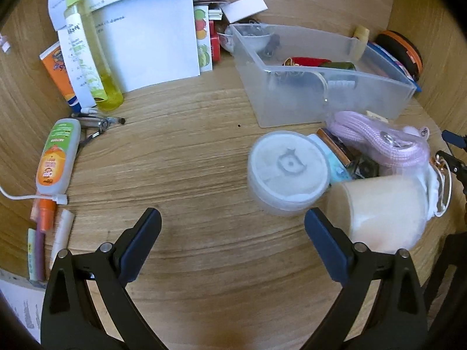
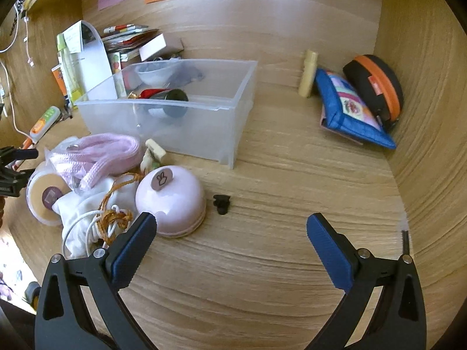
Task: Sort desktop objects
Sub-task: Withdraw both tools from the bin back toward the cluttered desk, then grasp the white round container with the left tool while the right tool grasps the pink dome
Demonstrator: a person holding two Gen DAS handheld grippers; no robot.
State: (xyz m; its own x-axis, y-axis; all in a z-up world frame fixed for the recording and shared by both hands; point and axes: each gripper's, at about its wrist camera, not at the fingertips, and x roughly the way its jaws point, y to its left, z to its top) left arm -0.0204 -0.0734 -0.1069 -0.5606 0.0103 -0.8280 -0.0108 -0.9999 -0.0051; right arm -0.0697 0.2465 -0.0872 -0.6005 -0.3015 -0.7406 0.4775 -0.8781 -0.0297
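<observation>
A clear plastic bin (image 1: 292, 108) (image 2: 204, 134) stands mid-desk with several small items inside. In front of it lies a heap: a round frosted jar (image 1: 287, 172), a cream cylinder (image 1: 385, 210), a pink cord (image 1: 379, 143) (image 2: 99, 154), a white pouch (image 2: 87, 218) and a pink dome case (image 2: 172, 201). My left gripper (image 1: 233, 221) hangs open over bare wood, its right finger close to the jar. Open too, my right gripper (image 2: 230, 227) has its left finger beside the dome case. A tiny black clip (image 2: 221, 203) lies just ahead of it.
Left side: papers (image 1: 151, 35), a yellow-green bottle (image 1: 93, 52), an orange tube (image 1: 55, 67), a small orange-labelled bottle (image 1: 58, 154), pens (image 1: 43, 227) and a white cable (image 1: 29, 197). Right rear: a cream stick (image 2: 308, 73), a blue pouch (image 2: 347, 110), a black-orange case (image 2: 376, 84). Wooden walls enclose the desk.
</observation>
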